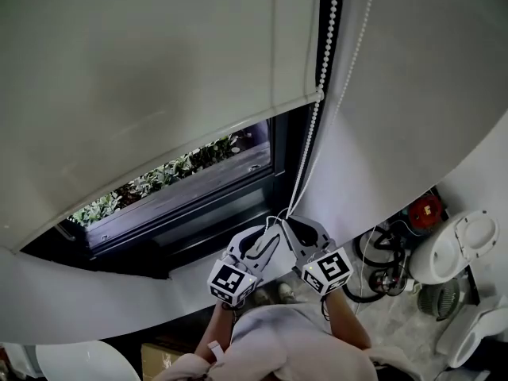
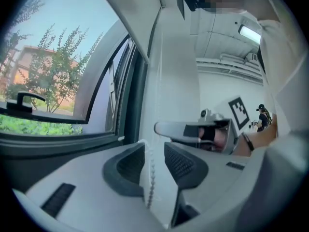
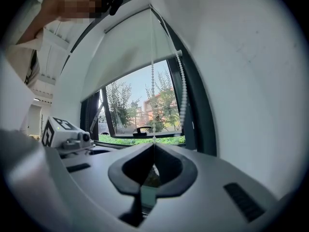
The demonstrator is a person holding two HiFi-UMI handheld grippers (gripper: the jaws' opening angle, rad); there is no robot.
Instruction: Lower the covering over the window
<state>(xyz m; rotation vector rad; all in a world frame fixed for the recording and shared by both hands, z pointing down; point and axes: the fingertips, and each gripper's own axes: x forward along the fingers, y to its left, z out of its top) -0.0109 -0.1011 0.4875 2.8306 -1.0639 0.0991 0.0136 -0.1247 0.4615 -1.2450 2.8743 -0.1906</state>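
Observation:
The white roller blind (image 1: pixel 159 70) covers the upper part of the window (image 1: pixel 182 182), leaving a strip of glass with greenery showing. Its white bead chain (image 1: pixel 315 129) hangs down the right side of the frame to both grippers. My left gripper (image 1: pixel 272 227) is open; the chain (image 2: pixel 151 178) runs through the gap between its jaws (image 2: pixel 153 151) without being pressed. My right gripper (image 1: pixel 287 222) sits just beside it on the right, shut on the chain, whose cord rises from its closed tips (image 3: pixel 153 146) toward the blind (image 3: pixel 130 52).
A dark window frame (image 1: pixel 286 157) and sill lie below the blind, with a black window handle (image 3: pixel 144 128) outside the glass line. A white wall (image 1: pixel 413 94) is to the right. Below right stand a white toilet-like fixture (image 1: pixel 460 248), a red object (image 1: pixel 425 210) and hoses.

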